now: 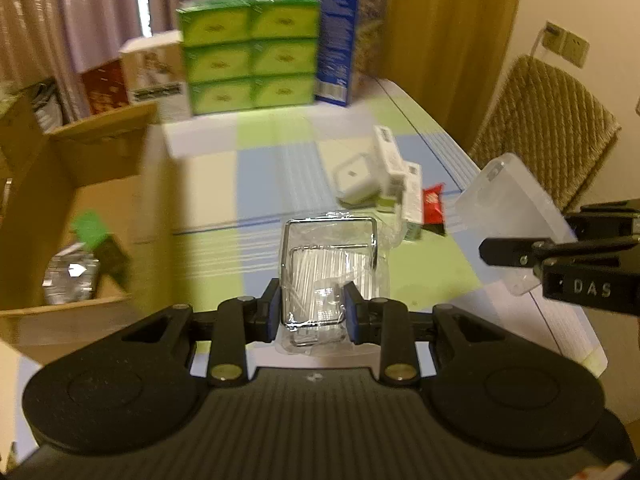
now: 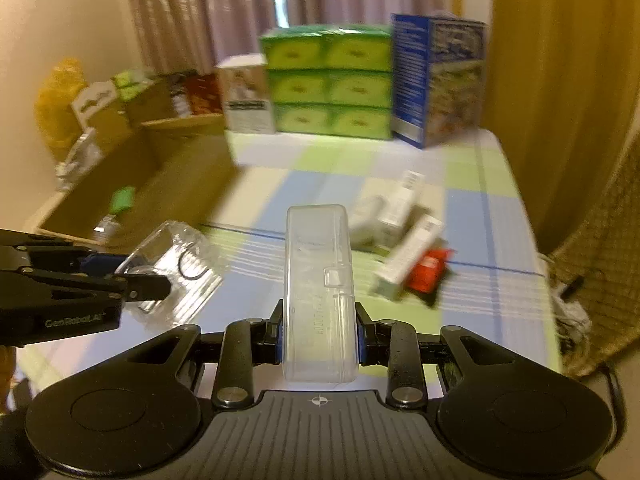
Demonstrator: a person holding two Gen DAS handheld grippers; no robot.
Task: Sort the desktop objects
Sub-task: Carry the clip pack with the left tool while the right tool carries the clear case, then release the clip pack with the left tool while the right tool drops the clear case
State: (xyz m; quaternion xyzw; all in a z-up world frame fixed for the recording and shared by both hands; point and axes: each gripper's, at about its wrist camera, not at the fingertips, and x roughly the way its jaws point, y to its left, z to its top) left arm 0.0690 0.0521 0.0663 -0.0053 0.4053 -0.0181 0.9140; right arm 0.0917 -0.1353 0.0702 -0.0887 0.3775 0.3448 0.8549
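Note:
My left gripper point(image 1: 312, 308) is shut on a clear plastic packet with a bent metal wire piece inside point(image 1: 332, 256), held above the checked tablecloth point(image 1: 260, 168). In the right wrist view the same packet point(image 2: 176, 272) hangs from the left gripper point(image 2: 134, 280) at the left edge. My right gripper point(image 2: 318, 332) is shut on a long translucent plastic case point(image 2: 318, 280), which points forward between its pads. The left wrist view shows that case point(image 1: 508, 208) and the right gripper point(image 1: 516, 256) at the right. Both objects are off the table.
A pile of small white boxes point(image 2: 396, 208) and a red packet point(image 2: 428, 272) lies mid-table on the right. An open cardboard box point(image 1: 100, 184) with a few items stands left of the table. Stacked green boxes point(image 1: 248, 52) and a blue carton point(image 1: 334, 40) line the far edge. A wicker chair point(image 1: 548, 120) stands right.

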